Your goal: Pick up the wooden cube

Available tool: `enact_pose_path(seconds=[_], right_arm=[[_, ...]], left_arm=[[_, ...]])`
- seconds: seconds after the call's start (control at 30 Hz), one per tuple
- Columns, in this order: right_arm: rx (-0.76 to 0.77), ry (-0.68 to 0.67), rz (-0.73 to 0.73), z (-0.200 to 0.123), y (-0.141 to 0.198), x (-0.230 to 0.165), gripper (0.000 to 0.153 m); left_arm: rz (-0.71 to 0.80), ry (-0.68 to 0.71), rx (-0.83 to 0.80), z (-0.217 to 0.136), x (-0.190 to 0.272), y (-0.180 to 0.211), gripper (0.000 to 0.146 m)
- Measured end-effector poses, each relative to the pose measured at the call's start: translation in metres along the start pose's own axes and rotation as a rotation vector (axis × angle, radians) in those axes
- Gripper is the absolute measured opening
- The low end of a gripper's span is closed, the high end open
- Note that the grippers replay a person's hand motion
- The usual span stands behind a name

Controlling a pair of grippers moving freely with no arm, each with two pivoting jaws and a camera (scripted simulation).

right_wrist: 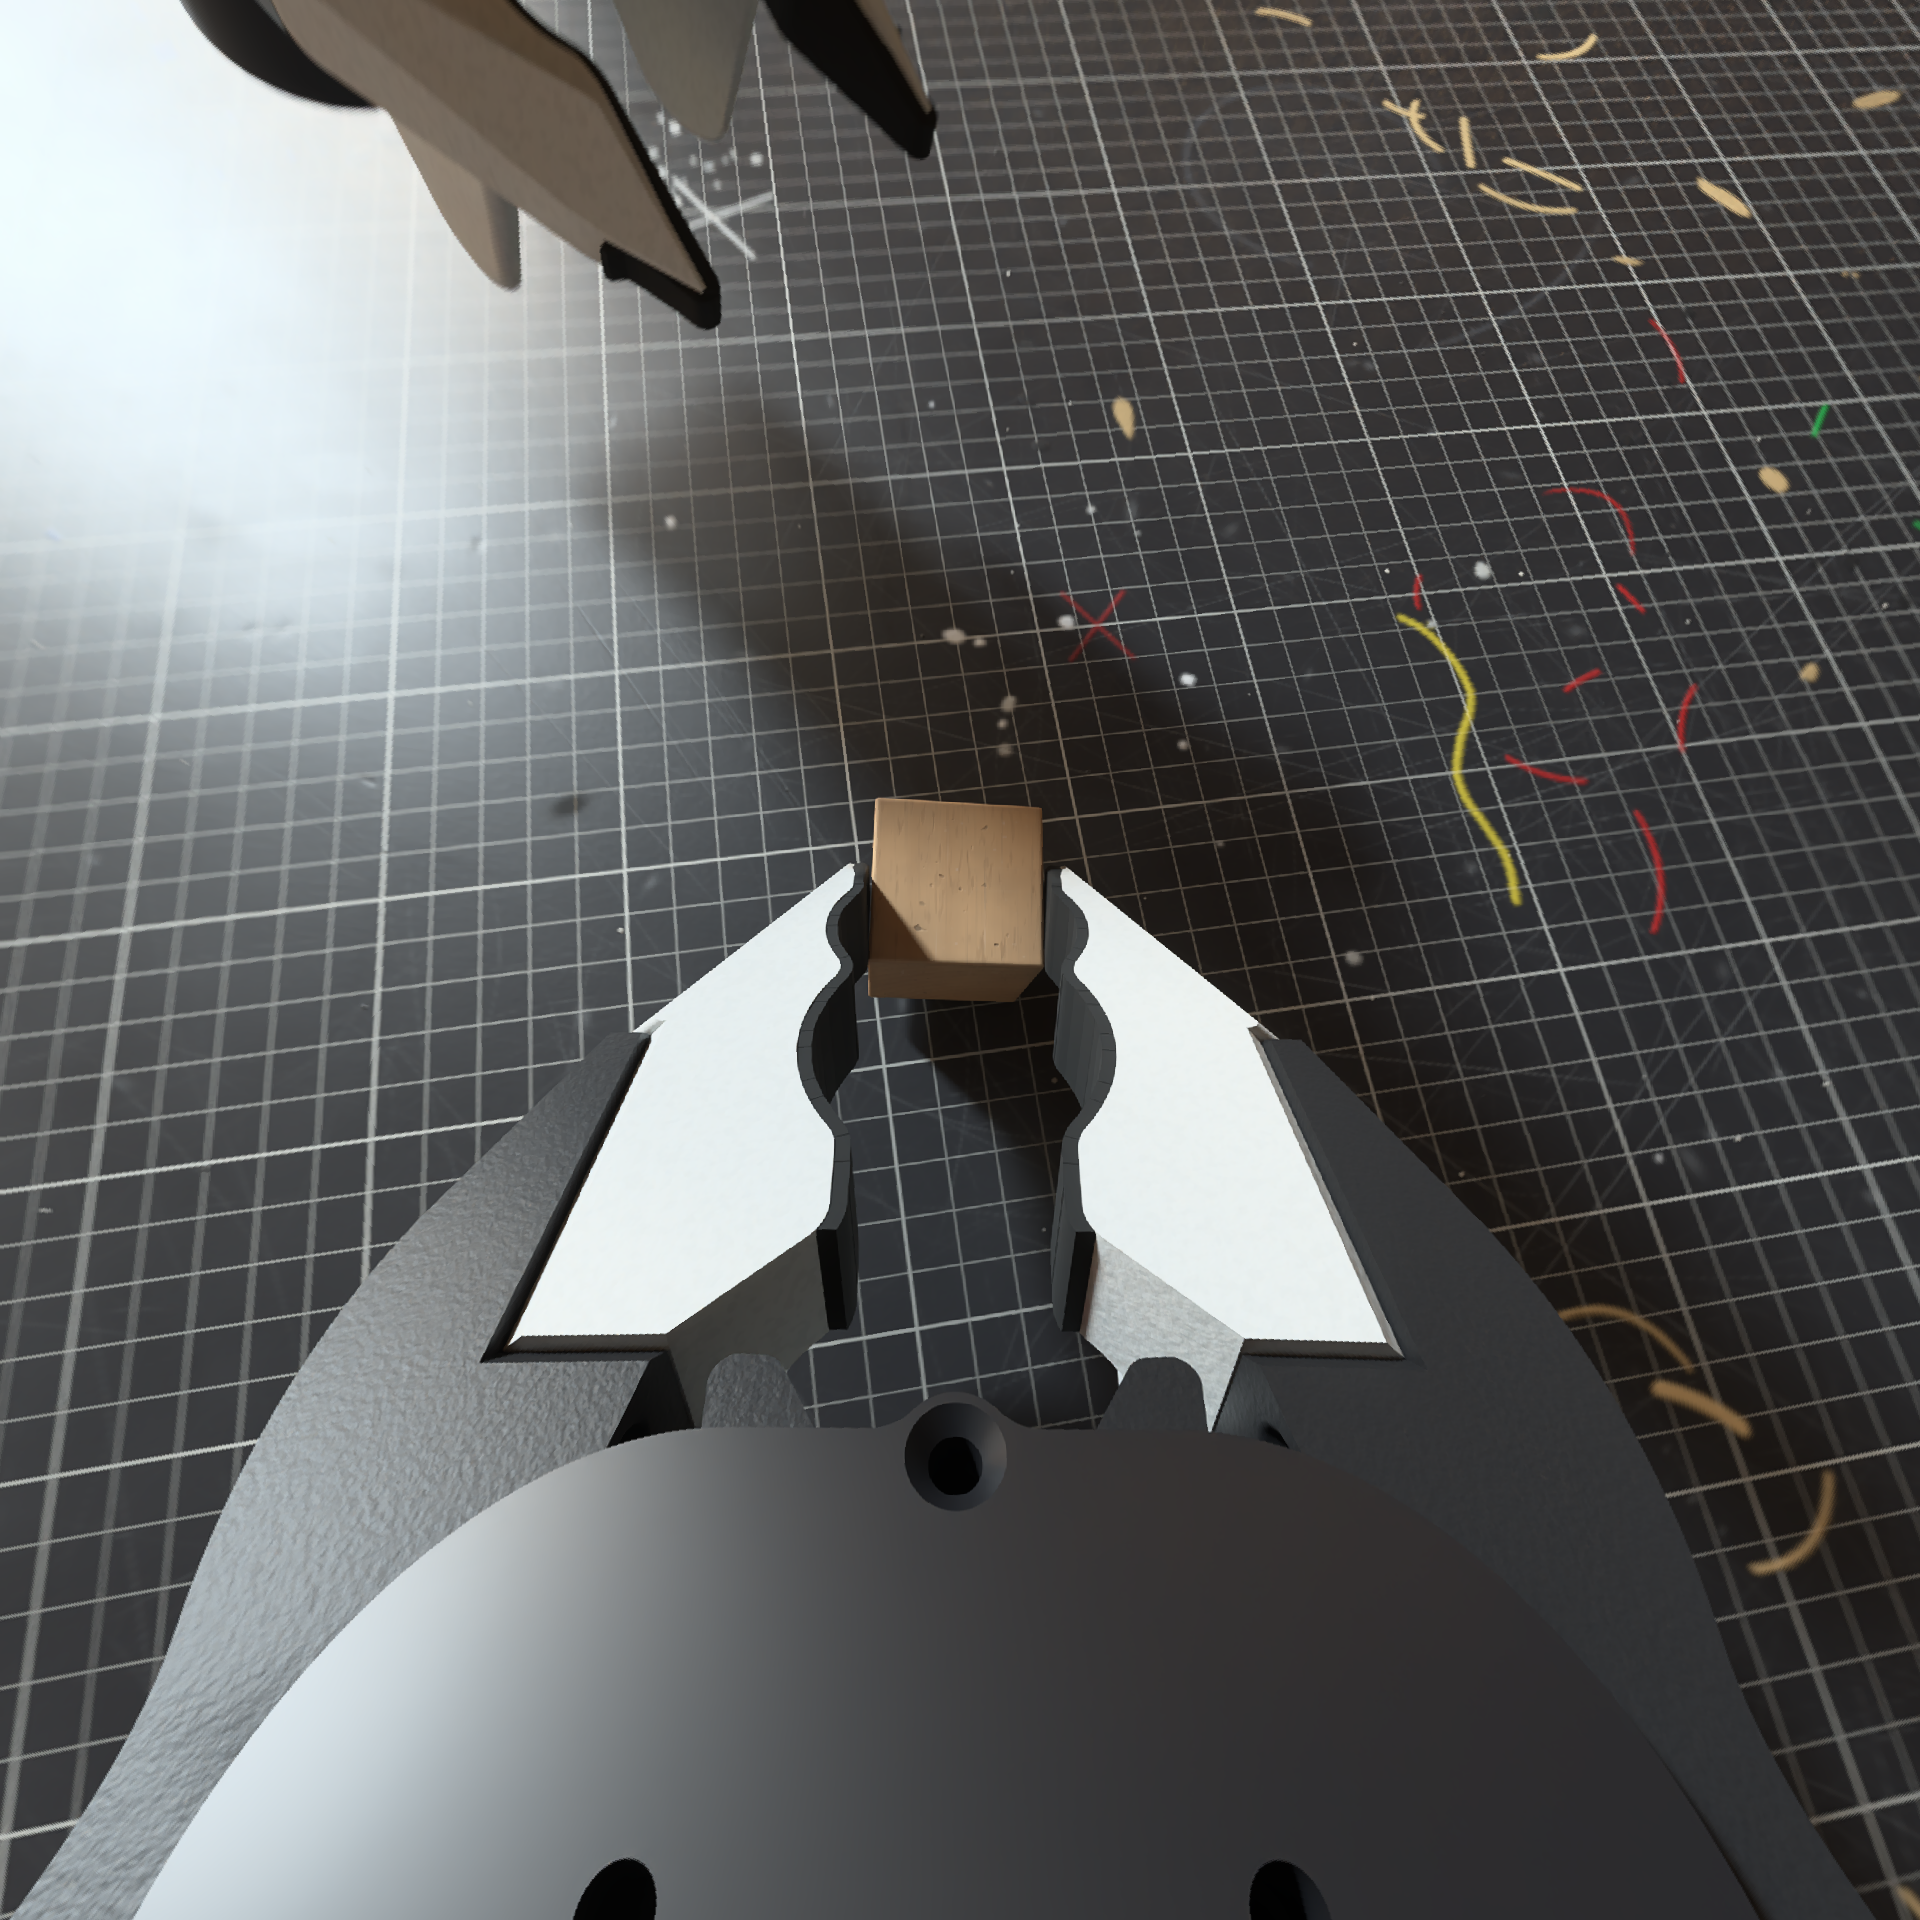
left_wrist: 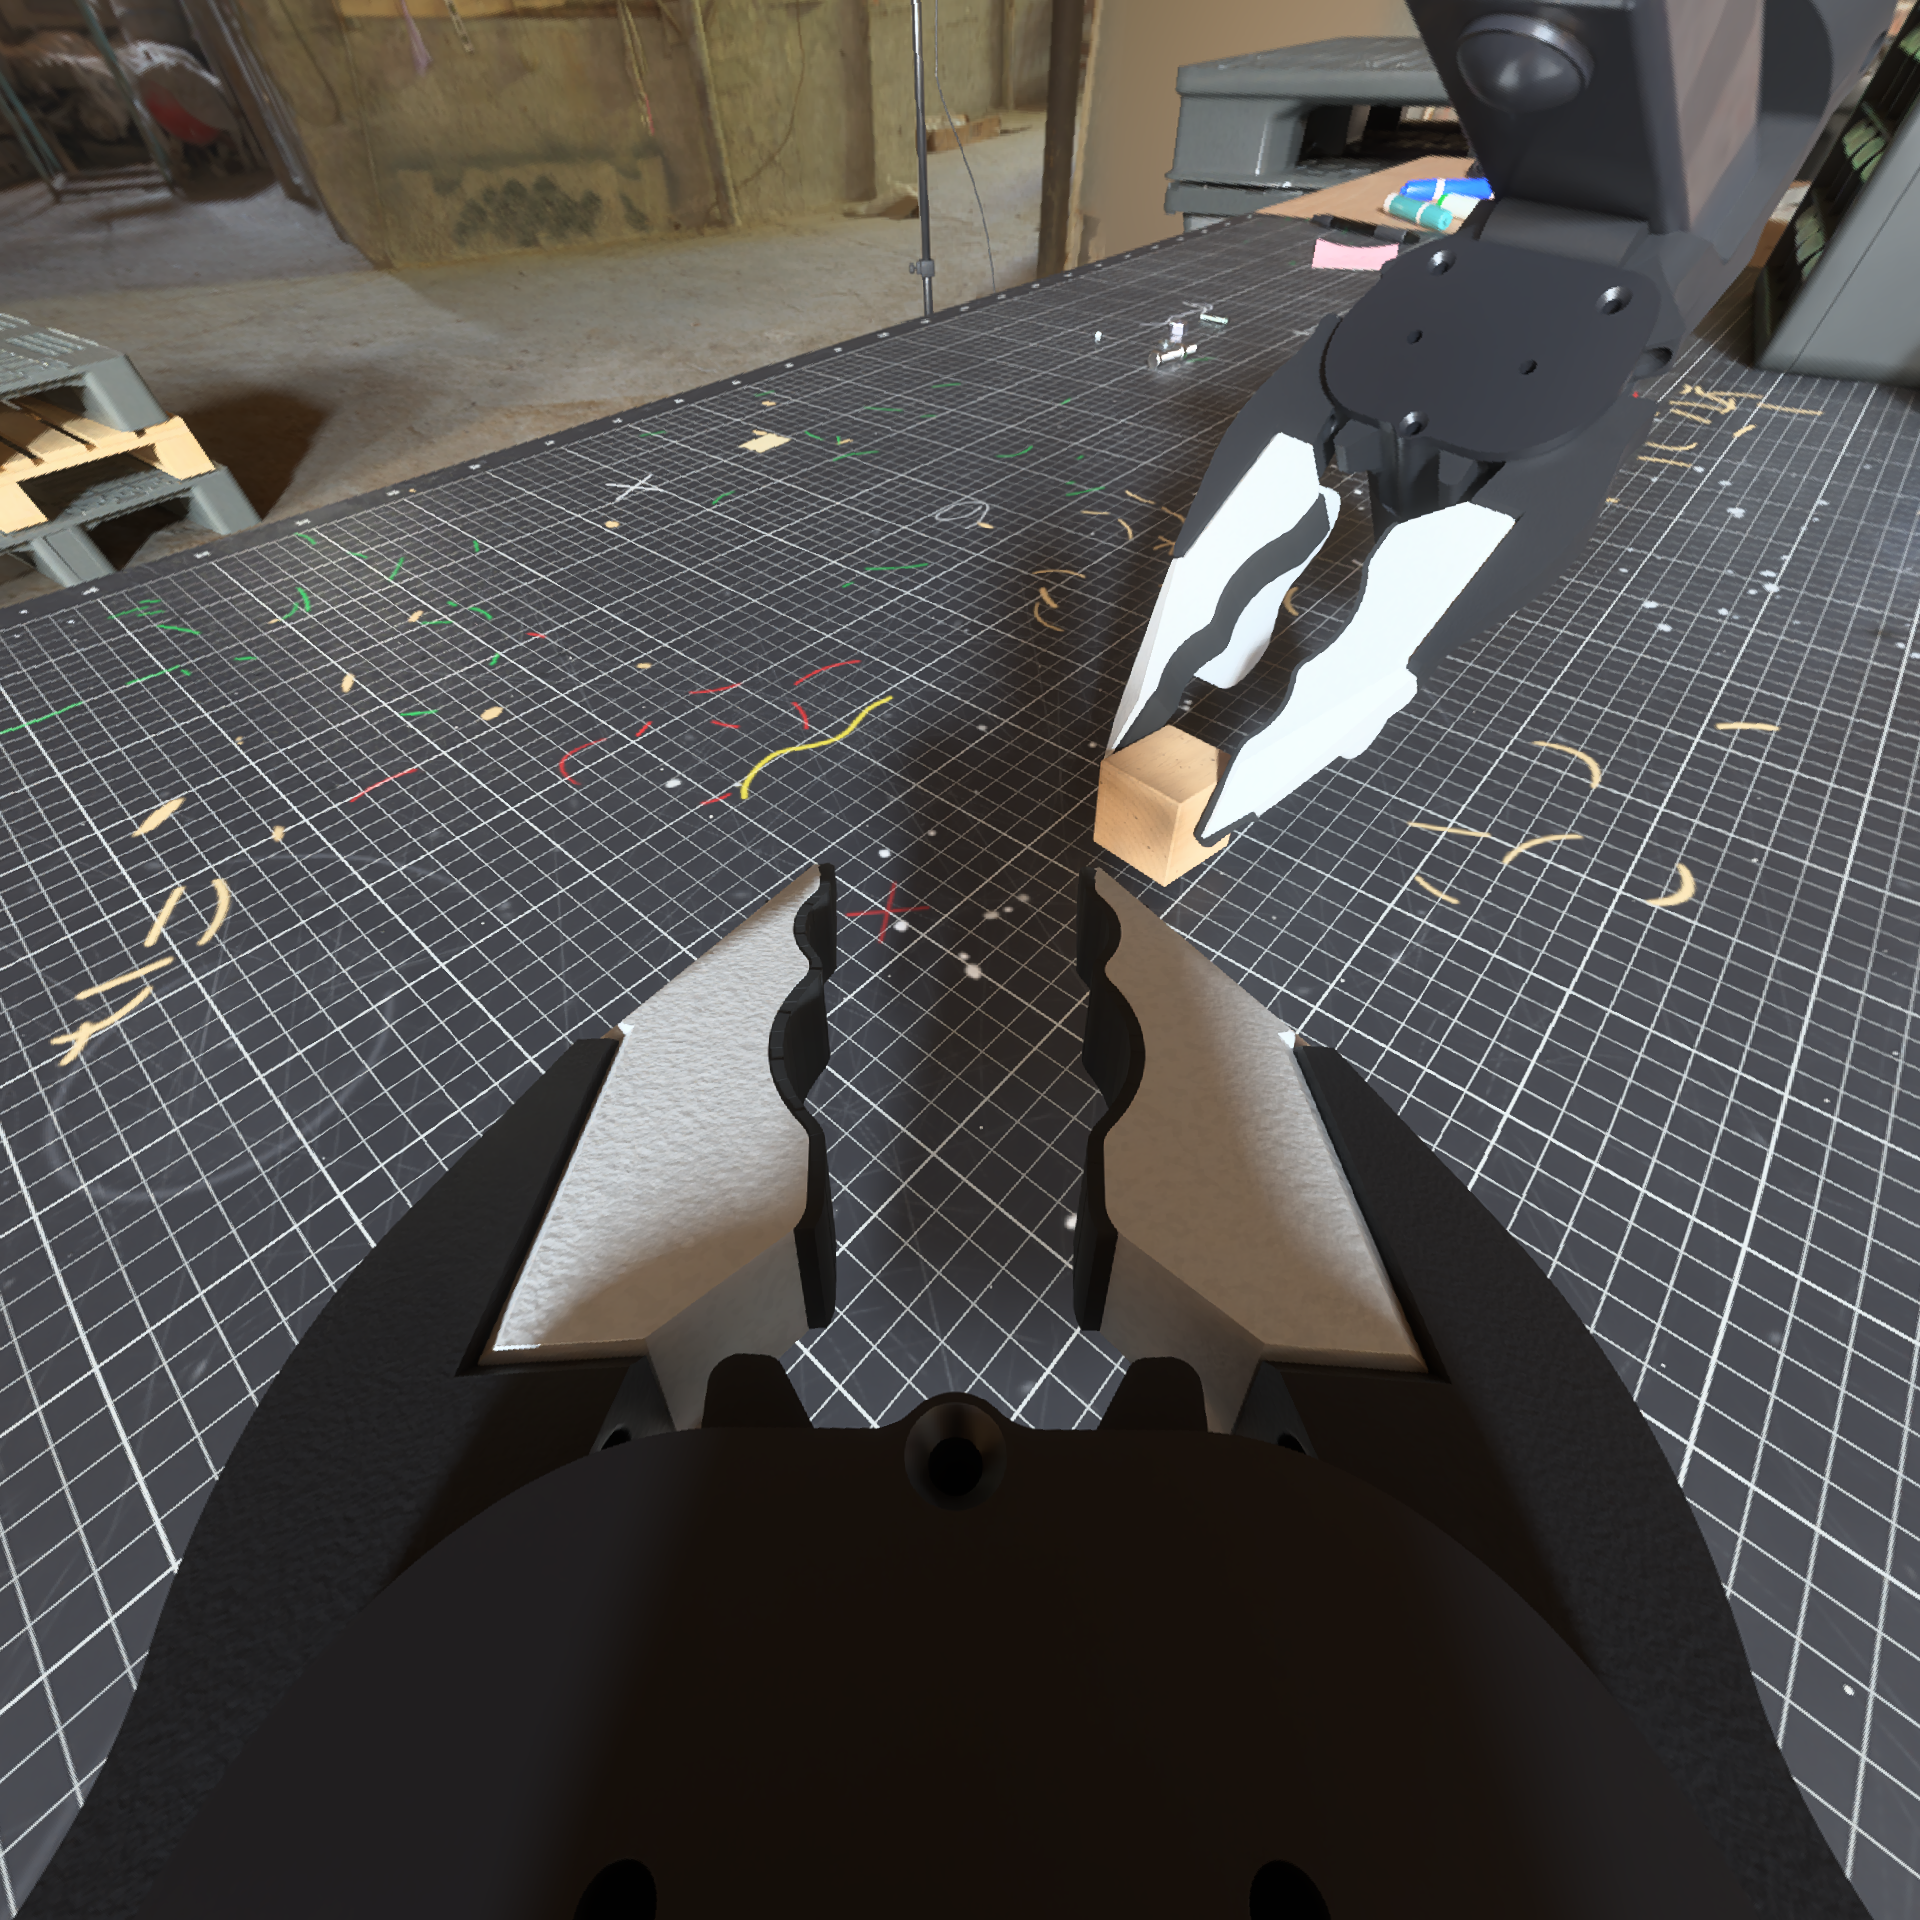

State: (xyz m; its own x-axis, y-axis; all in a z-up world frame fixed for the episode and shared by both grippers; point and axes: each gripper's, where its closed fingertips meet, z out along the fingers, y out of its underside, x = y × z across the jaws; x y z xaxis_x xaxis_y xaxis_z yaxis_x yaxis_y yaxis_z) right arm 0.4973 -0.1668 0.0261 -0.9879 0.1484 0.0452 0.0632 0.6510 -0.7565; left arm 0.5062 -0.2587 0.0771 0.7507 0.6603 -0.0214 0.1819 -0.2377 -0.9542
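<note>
— Between the tips of the right gripper, what sat there?

— The wooden cube. In the right wrist view both dark inner pads touched its sides, one on the left face and one on the right, so the claw was clamped on it. A shadow lay on the cutting mat just under and nearer than the block; whether it was raised off the mat I could not tell.

— And the left gripper?

— Its two fingers stood apart with only the gridded mat showing between them, holding nothing. A small red cross mark lay on the mat just beyond its tips.

— Where was the cube from that side?

— Farther off and to the right, the wooden cube showed pale and sharp-edged, with the right gripper angling down onto it from the far right, a white finger on each side.

— Anything beyond?

— A yellow squiggle and red strokes to the left of the cube, tan and green marks scattered farther out. Near the mat's far edge lay a few small metal bits, and farther right a pink note and blue and green markers.
</note>
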Motion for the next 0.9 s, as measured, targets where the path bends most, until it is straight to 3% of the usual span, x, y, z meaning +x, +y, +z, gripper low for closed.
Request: enact_pose_path(seconds=[0.2, 0.37, 0.67, 0.9], right_arm=[[0.063, 0.039, 0.096, -0.015, -0.006, 0.003, 0.033], [0.040, 0.125, 0.084, -0.020, -0.001, 0.002, 0.033], [0.022, 0.113, 0.030, -0.010, 0.004, -0.006, 0.033], [-0.022, 0.000, -0.058, 0.003, 0.003, -0.017, 0.033]], left_arm=[[-0.001, 0.000, 0.012, -0.002, 0.000, -0.004, 0.046], [-0.009, 0.000, 0.007, -0.003, -0.001, -0.003, 0.046], [-0.017, 0.033, -0.017, 0.001, 0.005, 0.002, 0.047], [0.018, 0.160, -0.130, 0.022, 0.026, 0.014, 0.047]])
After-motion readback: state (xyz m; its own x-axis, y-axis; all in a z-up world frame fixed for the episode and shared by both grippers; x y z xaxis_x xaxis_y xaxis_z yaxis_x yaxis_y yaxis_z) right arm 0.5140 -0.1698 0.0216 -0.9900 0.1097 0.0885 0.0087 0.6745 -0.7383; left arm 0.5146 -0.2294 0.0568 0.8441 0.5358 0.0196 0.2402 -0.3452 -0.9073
